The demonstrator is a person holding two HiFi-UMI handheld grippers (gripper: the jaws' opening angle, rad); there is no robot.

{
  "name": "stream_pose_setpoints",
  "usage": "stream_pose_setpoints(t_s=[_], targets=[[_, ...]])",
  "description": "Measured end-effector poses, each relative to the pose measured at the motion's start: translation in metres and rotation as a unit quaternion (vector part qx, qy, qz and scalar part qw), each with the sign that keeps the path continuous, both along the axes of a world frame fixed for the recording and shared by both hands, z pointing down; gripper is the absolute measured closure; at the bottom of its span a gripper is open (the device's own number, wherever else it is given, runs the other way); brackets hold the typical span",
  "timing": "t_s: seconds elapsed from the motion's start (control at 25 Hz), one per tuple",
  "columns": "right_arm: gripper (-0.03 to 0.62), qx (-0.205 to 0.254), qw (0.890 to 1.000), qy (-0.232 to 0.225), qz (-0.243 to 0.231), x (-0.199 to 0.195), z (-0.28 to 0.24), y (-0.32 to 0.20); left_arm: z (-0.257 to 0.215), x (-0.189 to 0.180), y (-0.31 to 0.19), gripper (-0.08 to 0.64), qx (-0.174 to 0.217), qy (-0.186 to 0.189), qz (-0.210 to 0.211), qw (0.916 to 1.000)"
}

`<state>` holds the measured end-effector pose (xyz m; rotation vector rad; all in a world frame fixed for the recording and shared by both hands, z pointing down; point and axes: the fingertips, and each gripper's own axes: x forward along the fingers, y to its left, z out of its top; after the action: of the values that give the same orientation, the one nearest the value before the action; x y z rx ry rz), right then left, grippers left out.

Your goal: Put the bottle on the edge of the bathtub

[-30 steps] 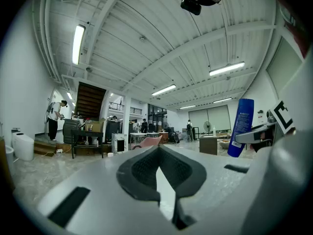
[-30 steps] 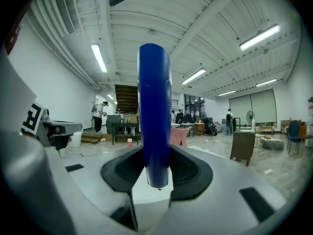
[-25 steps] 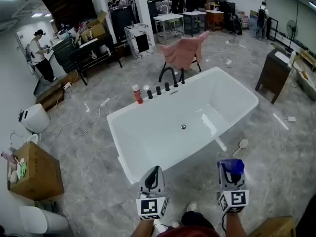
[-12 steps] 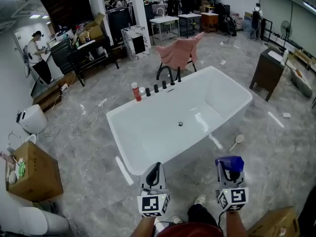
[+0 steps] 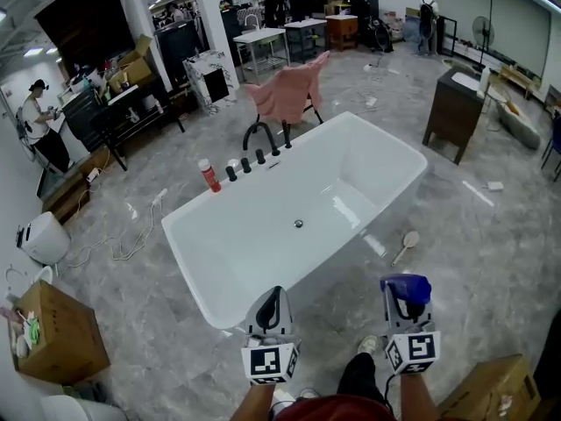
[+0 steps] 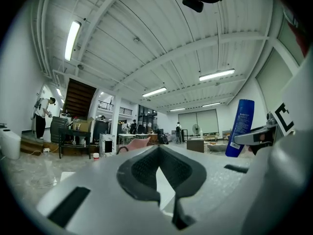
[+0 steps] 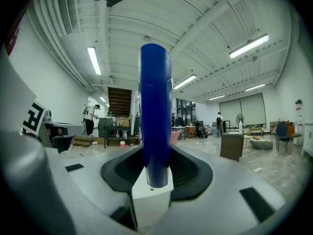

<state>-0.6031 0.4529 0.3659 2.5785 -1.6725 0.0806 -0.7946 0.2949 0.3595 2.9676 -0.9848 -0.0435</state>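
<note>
My right gripper (image 5: 407,303) is shut on a blue bottle (image 5: 405,289), which stands upright between its pads in the right gripper view (image 7: 155,116). The left gripper (image 5: 272,310) is shut and holds nothing; its pads meet in the left gripper view (image 6: 157,151). That view also shows the blue bottle (image 6: 240,127) off to the right. Both grippers point level, side by side, over the grey floor just short of the white bathtub (image 5: 289,147). The tub's near corner lies ahead and left of the left gripper.
On the tub's far rim stand a red bottle (image 5: 209,174), black knobs and a black faucet (image 5: 256,134). Behind it is a chair with pink cloth (image 5: 285,90). A brush (image 5: 406,242) lies on the floor right of the tub. A dark cabinet (image 5: 451,112) stands at the right, cardboard boxes (image 5: 53,327) at the left.
The bathtub has slid left and away in the head view, so both grippers have moved off its near corner onto open floor. The blue bottle stays gripped.
</note>
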Motion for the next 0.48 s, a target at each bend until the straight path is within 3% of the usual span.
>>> stream_pose_setpoints(t_s=[0.48], targets=[[0.44,-0.017,0.998,-0.014,0.052,0.211,0.004,0.007,-0.01,0.222,-0.011,0.555,0.005,-0.012,0.044,0.999]])
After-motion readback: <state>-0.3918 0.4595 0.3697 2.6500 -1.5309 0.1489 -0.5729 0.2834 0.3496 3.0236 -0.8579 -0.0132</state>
